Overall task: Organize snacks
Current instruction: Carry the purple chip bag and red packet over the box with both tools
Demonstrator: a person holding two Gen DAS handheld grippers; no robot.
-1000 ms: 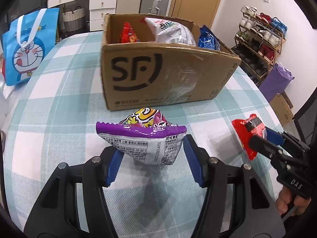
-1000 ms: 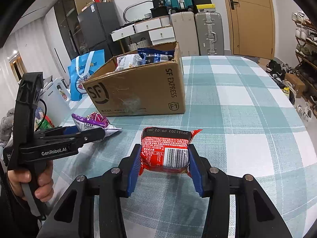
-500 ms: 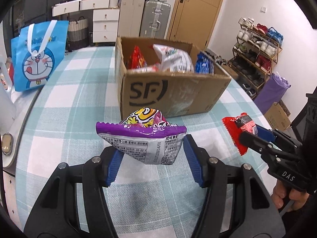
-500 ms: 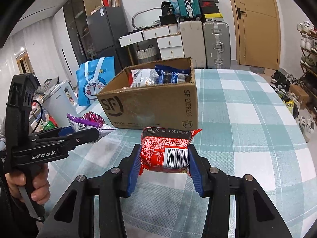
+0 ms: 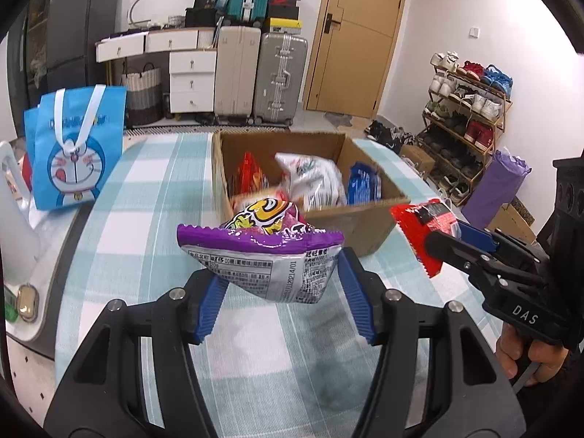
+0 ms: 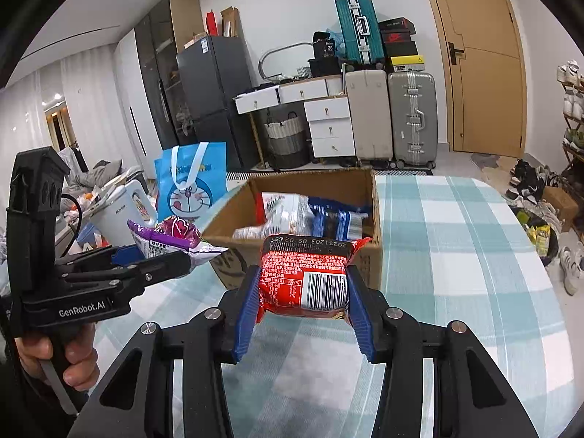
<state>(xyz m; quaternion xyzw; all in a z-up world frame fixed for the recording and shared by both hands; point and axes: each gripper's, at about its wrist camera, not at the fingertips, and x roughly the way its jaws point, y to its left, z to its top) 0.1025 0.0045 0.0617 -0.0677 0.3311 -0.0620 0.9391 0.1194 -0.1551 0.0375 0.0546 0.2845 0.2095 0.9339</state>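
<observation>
left claw (image 5: 279, 288): grips purple packet (image 5: 261, 255)
right claw (image 6: 301, 304): grips red packet (image 6: 304, 277)
done: box (image 5: 361, 219) part filled
left: drop both in

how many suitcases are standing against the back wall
3: a beige suitcase and a grey suitcase stand side by side on the floor; a teal suitcase sits above, atop the clutter. More may be hidden.
</observation>
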